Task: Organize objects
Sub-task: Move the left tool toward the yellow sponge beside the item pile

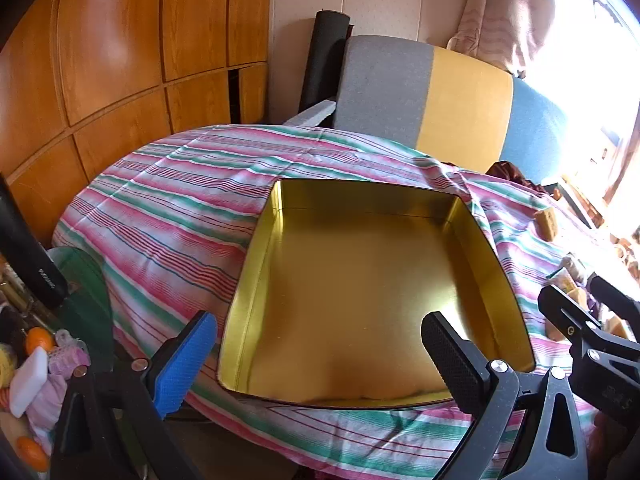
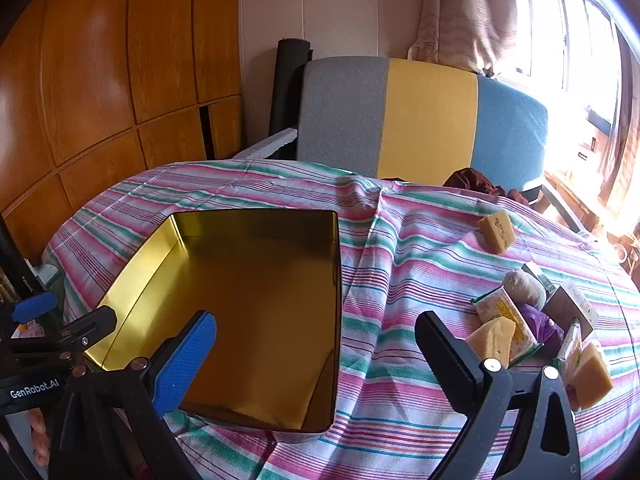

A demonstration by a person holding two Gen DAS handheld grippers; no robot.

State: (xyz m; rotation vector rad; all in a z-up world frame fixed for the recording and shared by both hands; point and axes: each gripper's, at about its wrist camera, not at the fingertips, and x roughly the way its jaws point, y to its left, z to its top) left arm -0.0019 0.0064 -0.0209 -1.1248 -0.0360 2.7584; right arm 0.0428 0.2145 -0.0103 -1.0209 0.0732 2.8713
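A striped cloth (image 1: 168, 216) in pink, green and white is seen covering the tabletop in the left wrist view, with wooden cabinet doors (image 1: 100, 60) behind and a grey, yellow and blue chair back (image 1: 460, 96) at the far edge. An open gold tin box (image 1: 360, 292) is set on the cloth, empty, directly ahead of the left tongs (image 1: 320, 360), which are spread wide over its near rim with nothing between them. The right tongs (image 1: 576, 312) are glimpsed at the right edge.

In the right wrist view, the same cloth (image 2: 400, 264) is lit by a bright window (image 2: 572, 28). The tin box (image 2: 248, 304) is seen to the left. The right tongs (image 2: 316, 356) are spread wide and empty, over the box's right wall. A lone yellow sponge (image 2: 498, 231) lies well apart on the cloth; a cluster of sponges and packets (image 2: 528, 320) is gathered near the right finger.
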